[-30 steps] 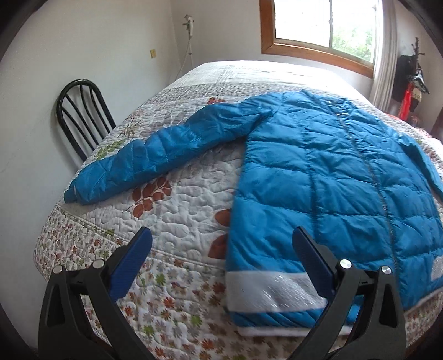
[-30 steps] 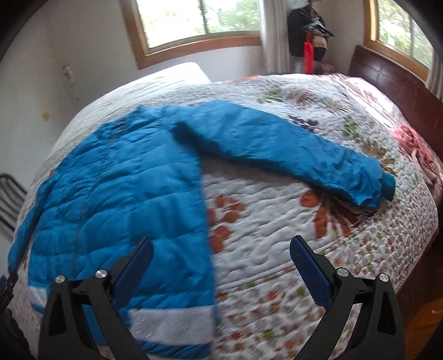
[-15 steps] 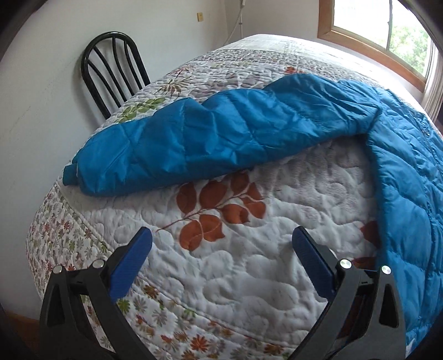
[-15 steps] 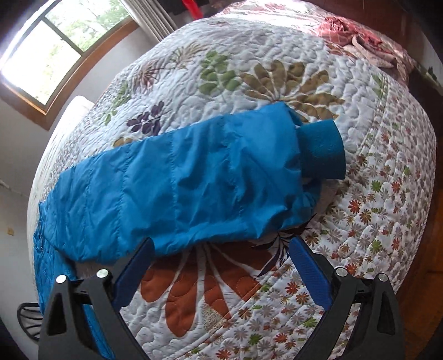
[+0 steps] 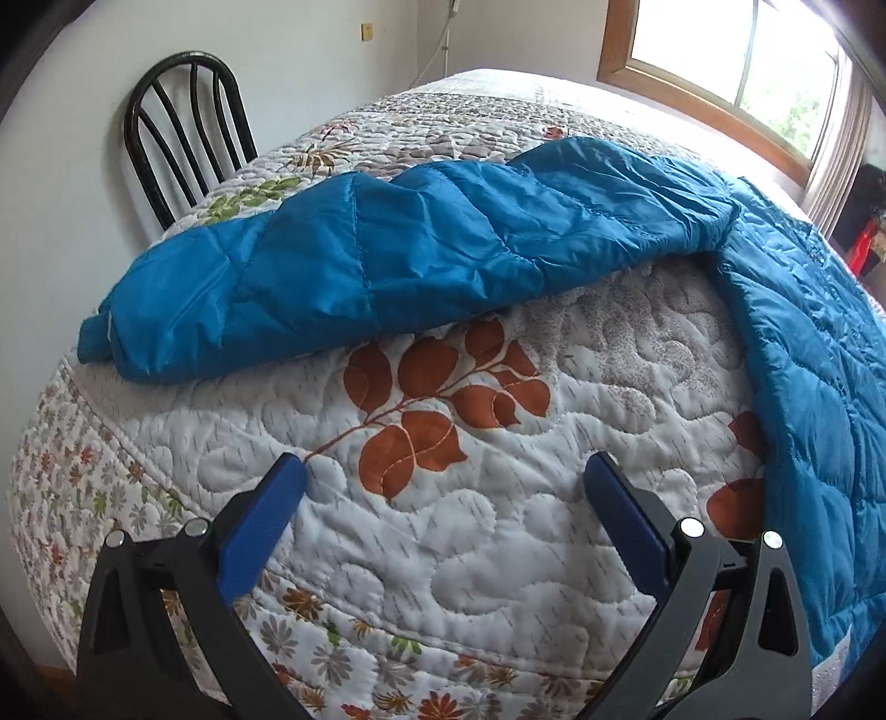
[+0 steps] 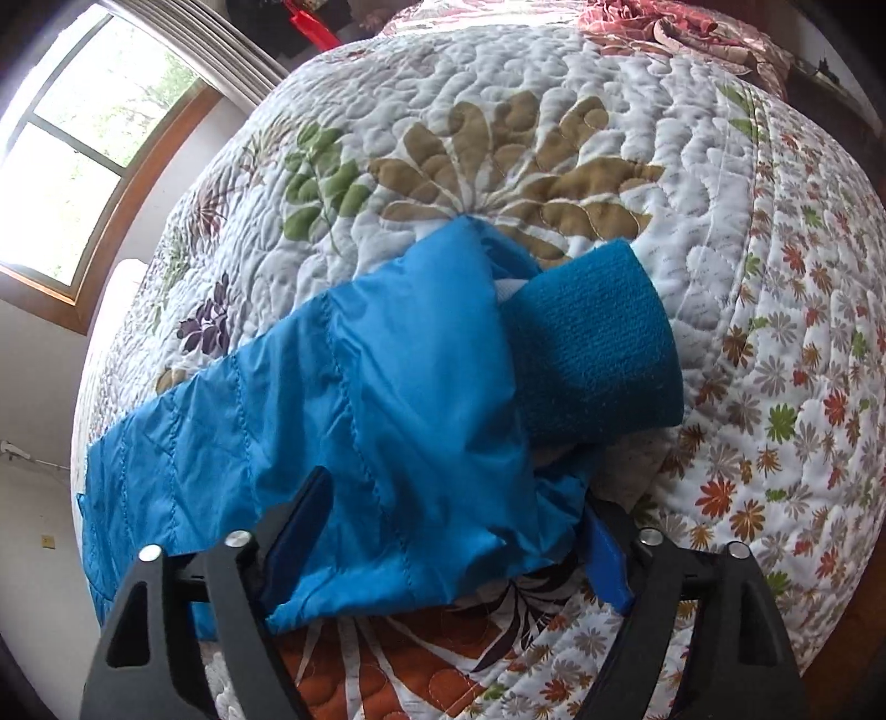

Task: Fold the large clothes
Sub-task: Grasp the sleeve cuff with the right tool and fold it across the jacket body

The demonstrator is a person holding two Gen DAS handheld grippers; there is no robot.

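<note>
A blue quilted jacket lies spread on a bed. In the left wrist view its left sleeve (image 5: 387,249) runs across the quilt toward the bed's corner, and the jacket body (image 5: 819,360) falls away at the right. My left gripper (image 5: 443,471) hangs open over bare quilt just short of that sleeve, nothing between its fingers. In the right wrist view the other sleeve (image 6: 387,387) ends in a knit cuff (image 6: 592,343). My right gripper (image 6: 459,509) is closing on this sleeve near the cuff; bunched fabric fills the gap and hides the pads.
The floral quilt (image 5: 498,554) covers the whole bed and drops off at the near edges. A black spindle-back chair (image 5: 183,127) stands against the wall beside the bed's left corner. A wood-framed window (image 5: 736,72) is behind the bed. Reddish bedding (image 6: 692,22) lies at the head.
Both grippers moved out from the jacket's hem toward its sleeves and sank. The right one rolled, came down over the sleeve end and narrowed around it. The left one stayed open.
</note>
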